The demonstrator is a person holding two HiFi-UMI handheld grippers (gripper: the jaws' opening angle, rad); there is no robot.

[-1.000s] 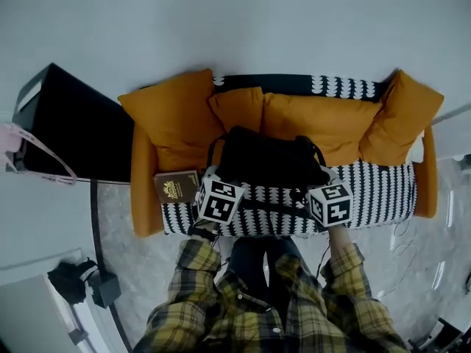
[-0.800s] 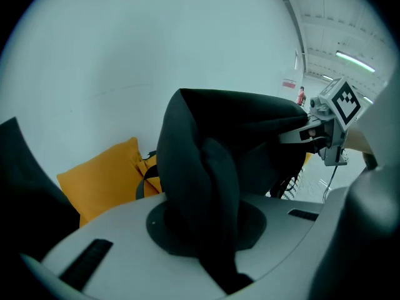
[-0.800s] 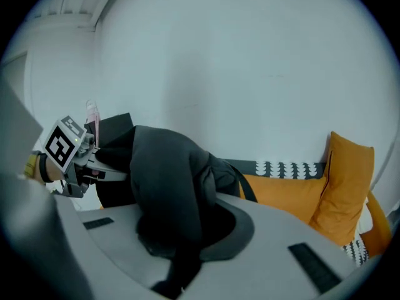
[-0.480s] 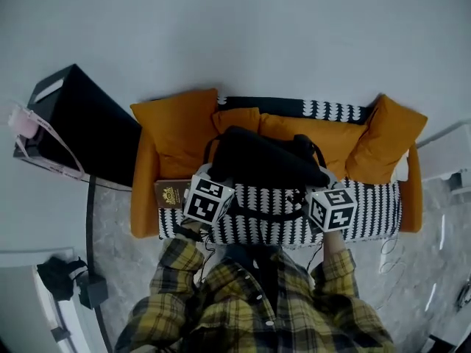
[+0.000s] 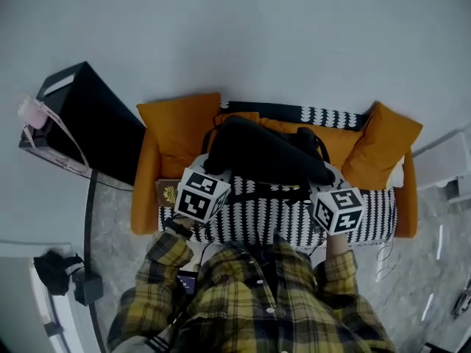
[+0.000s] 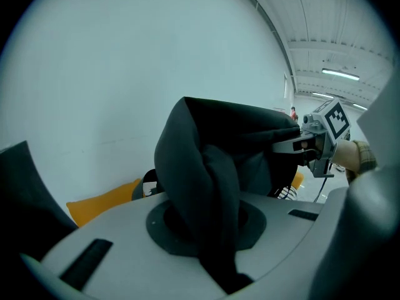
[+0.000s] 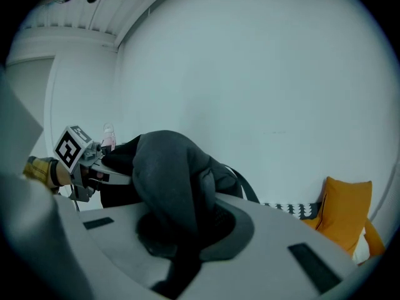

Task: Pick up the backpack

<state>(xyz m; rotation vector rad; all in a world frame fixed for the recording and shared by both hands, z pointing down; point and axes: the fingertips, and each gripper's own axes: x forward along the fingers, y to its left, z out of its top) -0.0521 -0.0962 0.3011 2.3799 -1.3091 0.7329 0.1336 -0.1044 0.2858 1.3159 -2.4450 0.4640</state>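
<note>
The black backpack [image 5: 265,157] hangs between my two grippers above the sofa's black-and-white seat [image 5: 294,225]. My left gripper [image 5: 212,175] is shut on a fold of the backpack's fabric [image 6: 209,174] at its left end. At the right end, my right gripper [image 5: 325,181] is shut on another fold of the bag [image 7: 172,180]. The fabric bunches up between each pair of jaws and hides the pads. A strap [image 7: 247,189] loops off the bag's far side. Each gripper view shows the other gripper across the bag: the right gripper [image 6: 315,144], the left gripper [image 7: 81,158].
Orange cushions [image 5: 176,127] [image 5: 383,142] line the sofa's back and ends. A brown booklet [image 5: 168,193] lies on the seat's left end. A black box [image 5: 92,123] with a pink strap [image 5: 35,114] stands left of the sofa. A white wall rises behind it.
Both grippers have risen together, still shut on the backpack. The bag has come up off the sofa seat, and its back end now tilts up toward the wall.
</note>
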